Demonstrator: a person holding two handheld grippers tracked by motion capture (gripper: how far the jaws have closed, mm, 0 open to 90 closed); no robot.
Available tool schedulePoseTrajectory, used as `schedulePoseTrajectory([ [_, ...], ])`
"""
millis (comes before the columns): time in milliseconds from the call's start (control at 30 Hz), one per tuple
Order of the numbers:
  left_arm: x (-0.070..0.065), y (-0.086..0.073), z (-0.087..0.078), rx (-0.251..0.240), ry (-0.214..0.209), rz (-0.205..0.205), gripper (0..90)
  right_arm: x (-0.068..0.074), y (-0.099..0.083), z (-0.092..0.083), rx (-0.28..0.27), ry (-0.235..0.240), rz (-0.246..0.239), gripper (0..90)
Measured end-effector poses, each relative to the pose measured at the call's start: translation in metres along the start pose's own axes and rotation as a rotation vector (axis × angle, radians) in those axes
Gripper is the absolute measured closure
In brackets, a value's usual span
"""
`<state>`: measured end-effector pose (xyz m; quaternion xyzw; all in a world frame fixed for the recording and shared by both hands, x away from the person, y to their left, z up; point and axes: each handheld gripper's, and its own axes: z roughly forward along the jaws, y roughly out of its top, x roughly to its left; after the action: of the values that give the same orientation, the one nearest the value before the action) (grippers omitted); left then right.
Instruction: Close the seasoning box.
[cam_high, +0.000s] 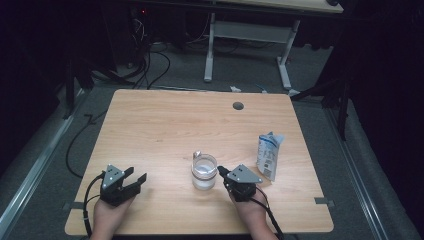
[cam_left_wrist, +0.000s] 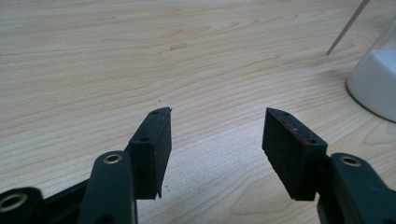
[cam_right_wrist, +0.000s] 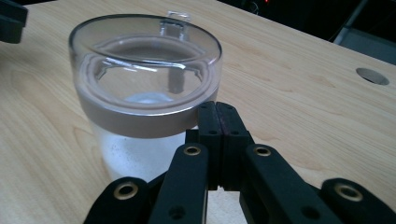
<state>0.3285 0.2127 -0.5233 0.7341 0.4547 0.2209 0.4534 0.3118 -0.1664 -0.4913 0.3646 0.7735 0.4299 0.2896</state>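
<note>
The right gripper (cam_right_wrist: 218, 109) has its jaws clenched together with nothing between them, their tips right against the band of the clear jar (cam_right_wrist: 144, 93), which holds white powder. The left gripper (cam_left_wrist: 217, 135) rests released on the table (cam_high: 165, 120), the jar well off beyond its right finger. A blue-and-white pouch (cam_high: 268, 155) lies just past the right hand. A push from the clenched tips could probably slide or tip the jar, since no finger steadies it

Jar (cam_high: 204, 172) stands on table (cam_high: 165, 120) near front edge, pouch (cam_high: 268, 156) to its right, right gripper (cam_high: 223, 171) just beside jar, left gripper (cam_high: 138, 178) well apart at left.
</note>
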Motion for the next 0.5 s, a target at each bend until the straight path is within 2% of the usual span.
schedulePoseTrajectory([
  [500, 0.001, 0.0, -0.001, -0.003, -0.004, -0.007, 42.9, 0.024, -0.003, 0.001, -0.014, 0.055, -0.027, 89.5],
])
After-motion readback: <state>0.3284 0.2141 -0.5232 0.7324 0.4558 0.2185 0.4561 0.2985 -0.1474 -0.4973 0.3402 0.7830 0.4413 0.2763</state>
